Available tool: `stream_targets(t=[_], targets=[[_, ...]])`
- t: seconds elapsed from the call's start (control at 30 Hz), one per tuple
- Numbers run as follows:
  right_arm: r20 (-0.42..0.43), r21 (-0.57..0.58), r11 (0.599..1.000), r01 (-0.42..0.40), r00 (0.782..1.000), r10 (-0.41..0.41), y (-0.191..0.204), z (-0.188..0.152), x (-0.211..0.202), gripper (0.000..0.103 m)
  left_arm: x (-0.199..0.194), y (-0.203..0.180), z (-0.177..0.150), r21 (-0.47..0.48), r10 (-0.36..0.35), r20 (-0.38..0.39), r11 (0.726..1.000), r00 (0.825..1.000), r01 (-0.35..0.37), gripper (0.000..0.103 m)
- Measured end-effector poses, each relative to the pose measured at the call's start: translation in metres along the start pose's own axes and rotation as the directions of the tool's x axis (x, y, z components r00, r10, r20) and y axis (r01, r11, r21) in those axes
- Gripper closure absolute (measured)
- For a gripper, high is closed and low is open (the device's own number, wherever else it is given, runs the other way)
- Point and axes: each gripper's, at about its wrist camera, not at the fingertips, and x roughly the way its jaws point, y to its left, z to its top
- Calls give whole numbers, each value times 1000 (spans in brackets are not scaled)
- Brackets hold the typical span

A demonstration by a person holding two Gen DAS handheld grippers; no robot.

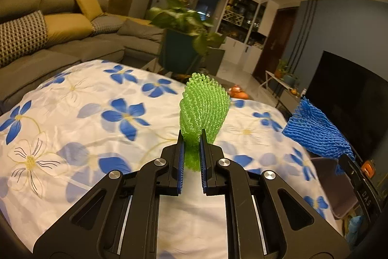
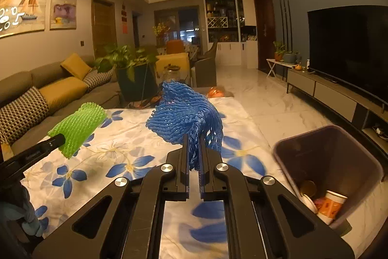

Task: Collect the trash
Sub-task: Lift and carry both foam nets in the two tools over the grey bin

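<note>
Two foam nets are gripped: my left tool (image 1: pixel 191 152) clamps the green net (image 1: pixel 203 111), my right tool (image 2: pixel 193 157) clamps the blue net (image 2: pixel 186 115), beside the bin (image 2: pixel 359 154).

Little can be read. In the left wrist view, the letters "DAS" stand in white on the dark body of the right gripper (image 1: pixel 339 157) at the right edge. In the right wrist view, small print on the left gripper (image 2: pixel 57 140) is too blurred to read.
</note>
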Motion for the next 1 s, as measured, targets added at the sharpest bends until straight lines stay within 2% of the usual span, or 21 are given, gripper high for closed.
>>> stream_targets(t=[0.33,0.57,1.0], targets=[[79,50,998,43,996,-47,-46,3,-52,97,-25,-66,-8,97,-82,7,992,997,81,93],[110,98,991,94,988,-104,-81,1,-80,97,-33,-116,-19,170,-146,-11,975,989,146,93],[145,203,954,221,957,-252,-147,-3,-111,97,-37,-216,-46,314,-284,-55,905,957,287,93]])
